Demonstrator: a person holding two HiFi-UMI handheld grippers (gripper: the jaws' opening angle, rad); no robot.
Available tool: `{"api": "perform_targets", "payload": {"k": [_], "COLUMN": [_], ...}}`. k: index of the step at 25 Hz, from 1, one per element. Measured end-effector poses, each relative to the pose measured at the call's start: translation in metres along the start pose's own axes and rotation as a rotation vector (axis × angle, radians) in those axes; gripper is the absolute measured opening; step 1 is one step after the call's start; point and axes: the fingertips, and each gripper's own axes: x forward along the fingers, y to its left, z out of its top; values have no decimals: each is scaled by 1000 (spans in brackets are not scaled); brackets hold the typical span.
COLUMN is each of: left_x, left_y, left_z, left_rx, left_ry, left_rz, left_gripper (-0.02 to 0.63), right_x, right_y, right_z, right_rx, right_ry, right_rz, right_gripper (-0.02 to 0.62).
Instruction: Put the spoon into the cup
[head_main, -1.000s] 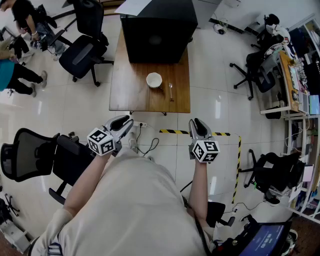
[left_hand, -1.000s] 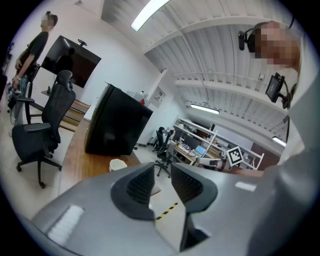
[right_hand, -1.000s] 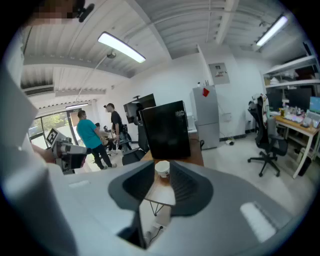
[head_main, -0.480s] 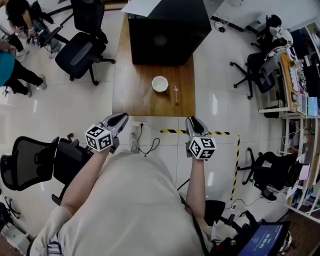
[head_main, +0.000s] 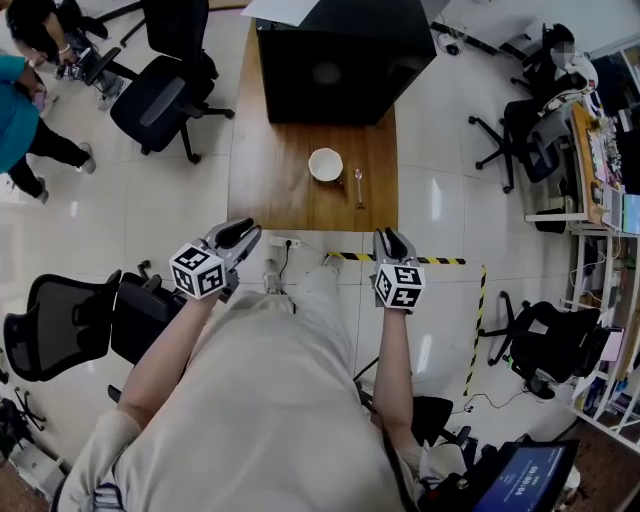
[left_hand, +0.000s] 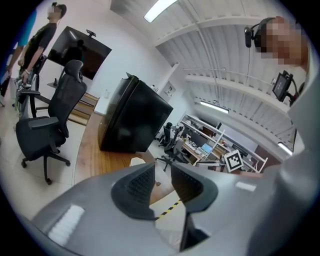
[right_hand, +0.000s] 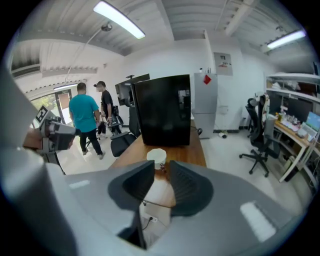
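Observation:
In the head view a white cup (head_main: 325, 164) stands on the wooden table (head_main: 280, 190), and a small spoon (head_main: 359, 186) lies just to its right. Both grippers are held over the floor, short of the table's near edge. My left gripper (head_main: 243, 232) points toward the table's near left part, its jaws a little apart with nothing between them. My right gripper (head_main: 389, 238) is in line with the spoon, its jaws also slightly apart and empty. The cup (right_hand: 156, 156) shows beyond the right gripper (right_hand: 161, 172), and the cup (left_hand: 136, 161) peeks out beside the left gripper (left_hand: 161, 170).
A large black box (head_main: 340, 60) fills the table's far end. Office chairs stand at the left (head_main: 160, 95) and near left (head_main: 60, 320). Yellow-black tape (head_main: 440, 262) and a power strip (head_main: 278, 243) lie on the floor by the table. A person (head_main: 20, 110) walks at the far left.
The table has come closer. Both grippers have moved forward and now sit nearer its near edge. The person's leg now shows between the grippers.

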Motion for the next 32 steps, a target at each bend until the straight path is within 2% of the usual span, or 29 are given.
{"api": "perform_targets", "payload": {"k": [3, 7, 14, 16, 20, 23, 28, 32], "left_x": [6, 21, 56, 65, 76, 78, 85, 88], "left_y": [-3, -10, -31, -35, -30, -30, -28, -25], "left_z": [1, 2, 16, 18, 21, 24, 30, 25], "left_rx": [15, 21, 46, 39, -3, -29, -9, -23], "left_ry": [7, 4, -38, -42, -59, -80, -82, -81], "left_rz": [38, 72, 127, 163, 290, 338, 376, 370], "left_gripper": [74, 64, 64, 64, 64, 64, 67, 73], "right_x": [21, 53, 97, 108, 130, 141, 153, 163], "right_y": [-7, -18, -32, -35, -45, -49, -44, -38], "right_z": [-15, -43, -74, -84, -104, -117, -127, -138], "right_rx": [-45, -91, -137, -143, -145, -135, -126, -122], "right_ry": [30, 109, 184, 199, 247, 284, 316, 352], "right_rz": [29, 84, 162, 179, 195, 205, 229, 225], "right_gripper": [89, 128, 129, 129, 129, 129, 129, 135]}}
